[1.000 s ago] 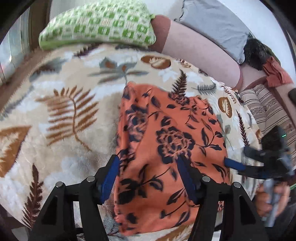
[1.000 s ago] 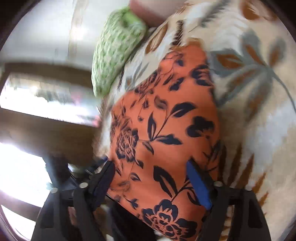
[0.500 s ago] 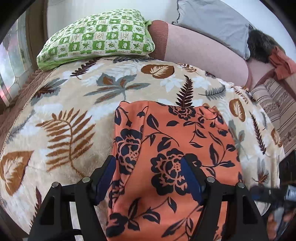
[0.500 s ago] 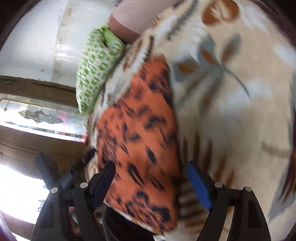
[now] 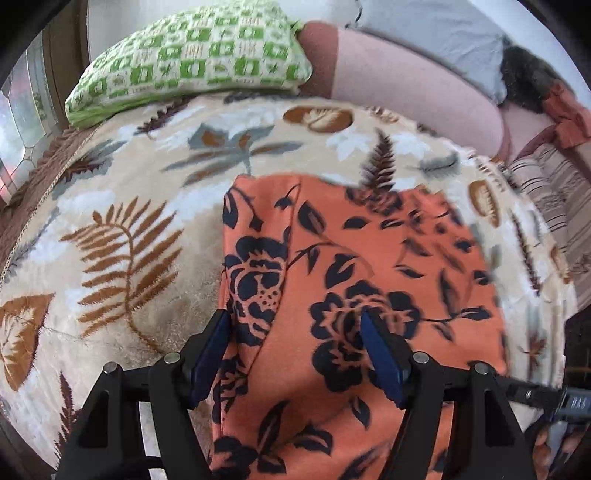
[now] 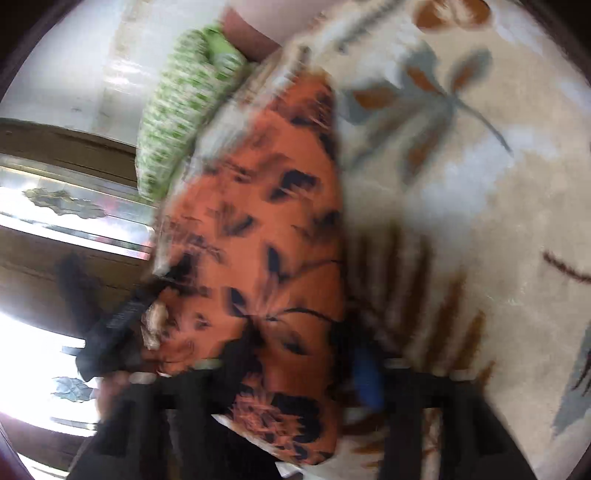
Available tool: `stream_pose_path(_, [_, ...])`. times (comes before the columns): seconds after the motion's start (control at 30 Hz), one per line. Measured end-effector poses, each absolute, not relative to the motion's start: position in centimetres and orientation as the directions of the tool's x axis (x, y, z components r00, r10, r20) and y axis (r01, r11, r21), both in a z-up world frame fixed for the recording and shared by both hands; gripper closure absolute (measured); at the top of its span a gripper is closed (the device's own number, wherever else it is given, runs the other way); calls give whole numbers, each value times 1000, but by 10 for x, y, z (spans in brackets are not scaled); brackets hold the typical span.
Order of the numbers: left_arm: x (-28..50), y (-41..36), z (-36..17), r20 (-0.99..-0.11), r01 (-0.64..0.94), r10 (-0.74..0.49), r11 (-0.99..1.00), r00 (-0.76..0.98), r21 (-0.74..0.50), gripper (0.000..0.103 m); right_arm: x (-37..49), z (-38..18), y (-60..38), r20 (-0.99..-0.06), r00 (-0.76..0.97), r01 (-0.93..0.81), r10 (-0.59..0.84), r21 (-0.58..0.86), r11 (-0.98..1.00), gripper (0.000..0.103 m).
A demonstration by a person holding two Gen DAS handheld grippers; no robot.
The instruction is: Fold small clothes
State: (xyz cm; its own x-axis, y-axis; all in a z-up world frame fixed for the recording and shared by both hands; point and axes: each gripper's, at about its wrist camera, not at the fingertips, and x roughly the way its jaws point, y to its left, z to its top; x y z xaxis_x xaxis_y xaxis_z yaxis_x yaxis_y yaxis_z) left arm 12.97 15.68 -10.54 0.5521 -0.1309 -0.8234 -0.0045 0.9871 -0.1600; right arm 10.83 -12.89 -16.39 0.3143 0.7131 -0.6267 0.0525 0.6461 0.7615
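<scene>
An orange garment with dark blue flowers lies flat on a leaf-patterned blanket. My left gripper hangs open over the garment's near left part. Its left pad is at the cloth's left edge and its right pad is over a printed flower. In the blurred right wrist view, my right gripper is at the near end of the garment. Its jaws are closing with the cloth between them, and no pad visibly presses. The right gripper's tip shows at the lower right of the left wrist view.
A green checked pillow lies at the blanket's far edge beside a pink bolster and a grey cushion. Striped cloth is at the right. A window and dark wood frame stand beyond the bed's left side.
The right gripper's jaws have narrowed and it has sunk toward the garment's near end. In the left wrist view the right gripper dropped from mid right to the bottom right corner.
</scene>
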Motion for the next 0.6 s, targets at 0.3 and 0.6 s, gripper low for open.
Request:
stream_pose_path(0.3, [132, 151, -134, -877, 11, -127, 990, 463, -138, 27, 154, -143, -155, -554, 395, 26, 733, 804, 594, 21])
stream_pose_path(0.6, [135, 158, -143, -875, -32, -140, 984, 464, -174, 15, 173, -173, -127, -648, 306, 30, 698, 739, 673, 66])
